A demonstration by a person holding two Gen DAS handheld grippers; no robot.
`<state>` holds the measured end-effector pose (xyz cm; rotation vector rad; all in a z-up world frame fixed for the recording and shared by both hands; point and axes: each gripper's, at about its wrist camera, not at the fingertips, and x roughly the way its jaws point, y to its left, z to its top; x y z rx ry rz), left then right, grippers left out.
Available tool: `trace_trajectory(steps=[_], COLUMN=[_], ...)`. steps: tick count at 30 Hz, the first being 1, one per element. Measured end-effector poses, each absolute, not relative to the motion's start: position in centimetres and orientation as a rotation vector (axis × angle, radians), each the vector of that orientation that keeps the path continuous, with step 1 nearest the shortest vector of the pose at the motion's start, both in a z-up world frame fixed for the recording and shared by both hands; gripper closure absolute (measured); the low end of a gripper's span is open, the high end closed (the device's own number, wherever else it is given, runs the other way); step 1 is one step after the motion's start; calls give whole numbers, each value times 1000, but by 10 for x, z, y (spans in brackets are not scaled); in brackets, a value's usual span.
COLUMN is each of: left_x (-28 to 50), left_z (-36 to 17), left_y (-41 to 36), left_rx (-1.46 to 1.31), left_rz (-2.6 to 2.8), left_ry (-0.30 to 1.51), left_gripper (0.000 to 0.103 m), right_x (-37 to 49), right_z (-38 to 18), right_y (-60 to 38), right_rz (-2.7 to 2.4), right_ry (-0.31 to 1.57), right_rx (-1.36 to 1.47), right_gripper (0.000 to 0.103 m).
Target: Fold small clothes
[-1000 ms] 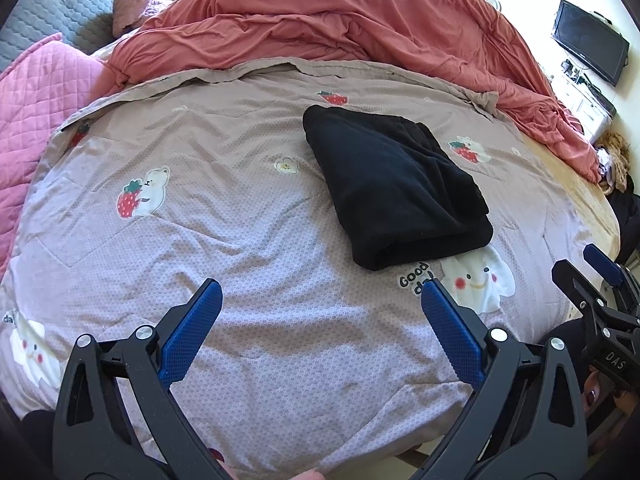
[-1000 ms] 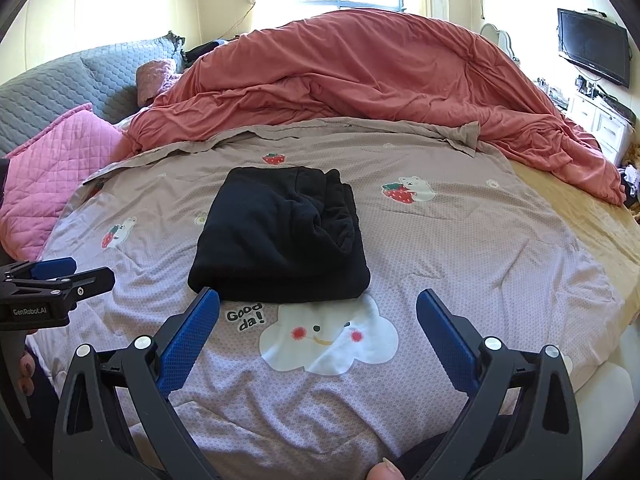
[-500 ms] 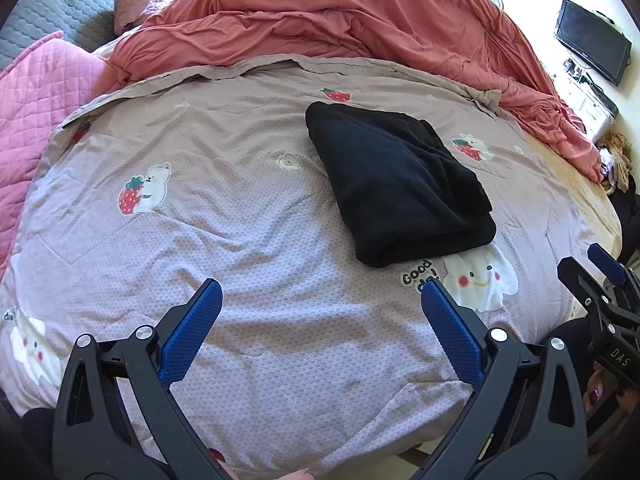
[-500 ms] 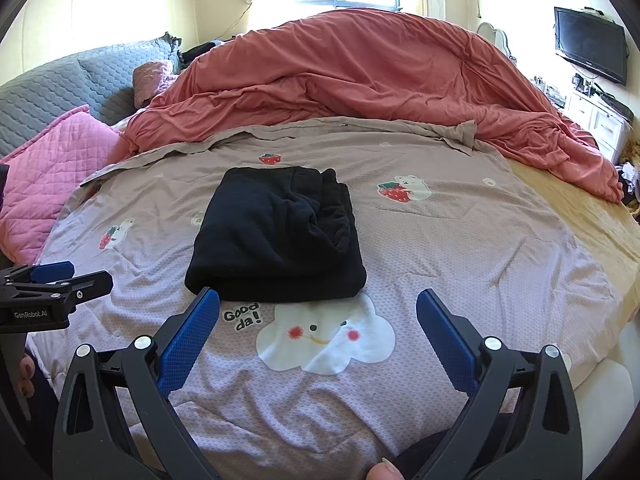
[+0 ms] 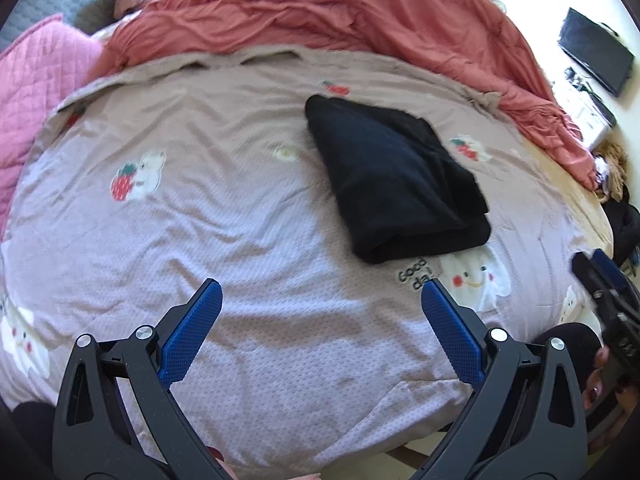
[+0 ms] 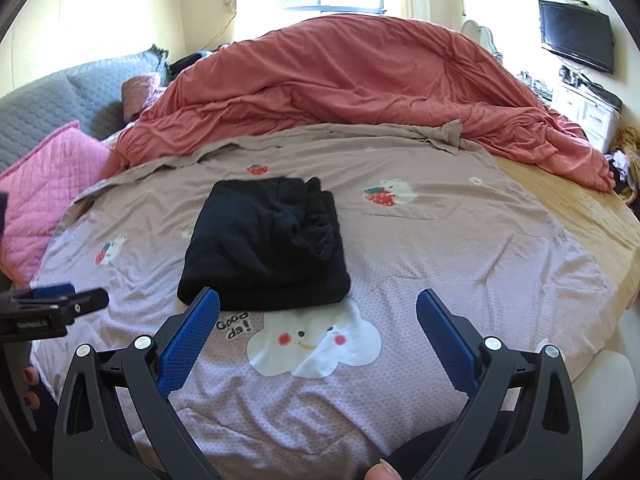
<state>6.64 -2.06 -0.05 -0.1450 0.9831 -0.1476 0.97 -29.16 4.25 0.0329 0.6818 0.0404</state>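
Note:
A black garment (image 5: 394, 182) lies folded into a thick rectangle on the lilac cartoon-print sheet (image 5: 168, 216); it also shows in the right wrist view (image 6: 266, 244). My left gripper (image 5: 320, 292) is open and empty, held over the sheet near the bed's front edge, short of the garment and to its left. My right gripper (image 6: 318, 300) is open and empty, just in front of the garment's near folded edge. Each gripper shows at the edge of the other's view: the right one (image 5: 604, 292), the left one (image 6: 52, 304).
A bunched red duvet (image 6: 360, 92) covers the far half of the bed. Pink quilted pillows (image 6: 40, 192) and a grey headboard (image 6: 44, 108) lie at the left. A bare wooden mat (image 6: 580, 216), a TV (image 6: 576, 40) and a white cabinet (image 6: 588, 108) are at the right.
Both grippers stay open and have drifted slightly; the garment sits a little higher and nearer in the views. The garment itself has not moved on the sheet.

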Motion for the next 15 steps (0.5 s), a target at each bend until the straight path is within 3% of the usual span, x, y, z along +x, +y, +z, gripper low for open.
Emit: trace_trajectory(steps=[8, 12, 15], left_x=[68, 80, 86], left_z=[-7, -20, -33], left_y=[26, 97, 180], left_rx=[-217, -294, -329], left_rz=[-96, 36, 253], left_ry=[1006, 1038, 1045], left_gripper=[9, 9, 9], right_x=[-5, -31, -60], right_z=[66, 64, 32], right_y=[-362, -469, -568], right_rz=[-103, -367, -626], right_ry=[627, 605, 662], right_rx=[131, 216, 294], right_gripper=[5, 5, 5])
